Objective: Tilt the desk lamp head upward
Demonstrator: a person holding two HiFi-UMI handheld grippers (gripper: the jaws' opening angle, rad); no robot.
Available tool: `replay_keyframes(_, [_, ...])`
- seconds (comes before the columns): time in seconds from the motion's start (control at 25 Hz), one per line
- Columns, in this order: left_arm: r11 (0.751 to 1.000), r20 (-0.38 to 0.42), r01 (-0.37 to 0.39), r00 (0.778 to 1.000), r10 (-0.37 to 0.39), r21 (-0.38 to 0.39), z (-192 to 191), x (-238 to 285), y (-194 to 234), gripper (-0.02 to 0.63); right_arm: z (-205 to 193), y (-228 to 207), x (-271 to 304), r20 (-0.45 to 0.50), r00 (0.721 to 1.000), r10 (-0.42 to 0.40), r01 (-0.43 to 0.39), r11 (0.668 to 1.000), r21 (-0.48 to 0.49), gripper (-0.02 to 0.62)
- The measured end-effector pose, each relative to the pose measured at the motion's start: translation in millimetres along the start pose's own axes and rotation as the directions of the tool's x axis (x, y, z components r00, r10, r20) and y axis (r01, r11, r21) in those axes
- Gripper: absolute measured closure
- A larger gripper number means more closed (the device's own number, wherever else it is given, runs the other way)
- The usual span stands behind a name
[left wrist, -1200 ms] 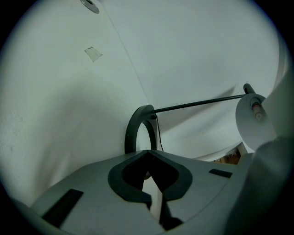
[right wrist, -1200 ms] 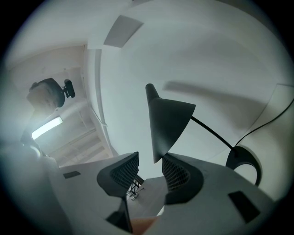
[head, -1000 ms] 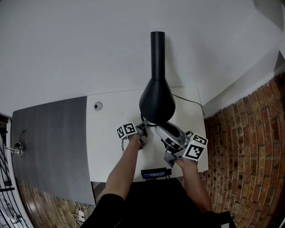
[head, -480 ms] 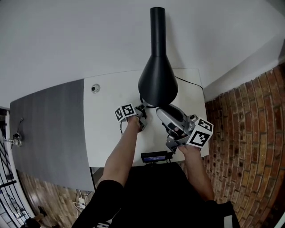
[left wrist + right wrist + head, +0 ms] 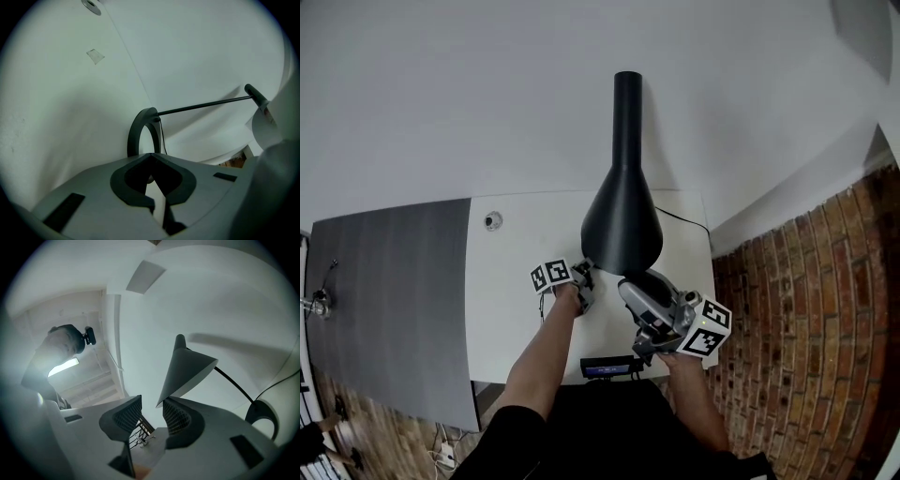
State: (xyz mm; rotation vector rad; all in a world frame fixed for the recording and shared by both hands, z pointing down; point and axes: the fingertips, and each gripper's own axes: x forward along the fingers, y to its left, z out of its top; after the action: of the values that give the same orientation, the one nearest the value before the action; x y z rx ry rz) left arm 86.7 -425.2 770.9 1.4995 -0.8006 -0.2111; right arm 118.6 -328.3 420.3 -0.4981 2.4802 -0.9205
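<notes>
The black desk lamp's cone head (image 5: 622, 225) hangs over the white desk (image 5: 511, 281), its tube (image 5: 627, 103) pointing away. My right gripper (image 5: 630, 283) reaches up under the cone's rim. In the right gripper view the cone head (image 5: 187, 369) rests its rim against the tip of one pad (image 5: 177, 418); the right gripper (image 5: 151, 403) is open, with nothing between its jaws. My left gripper (image 5: 584, 274) is low on the desk, shut. In the left gripper view its tips (image 5: 151, 157) sit right at the lamp's ring base (image 5: 139, 133), from which a thin rod (image 5: 206, 104) runs right.
A grey panel (image 5: 384, 300) adjoins the desk on the left and a brick wall (image 5: 806, 319) stands on the right. A small round fitting (image 5: 493, 221) is set in the desk's far left. The lamp's cable (image 5: 682, 217) trails off right. A dark device (image 5: 607, 369) sits at the near edge.
My right gripper has risen a little beneath the lamp head, and the cone's rim has come up with it. The left gripper has stayed at the base.
</notes>
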Motion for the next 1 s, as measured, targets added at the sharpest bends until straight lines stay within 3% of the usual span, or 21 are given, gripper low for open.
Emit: replay_keyframes(1.0, [1.000, 0.008, -0.001, 1.000, 0.001, 0.005, -3, 3, 2, 0.594, 32, 52, 7, 0.030, 0.994, 0.106, -0.101, 0.985, -0.138, 0.453])
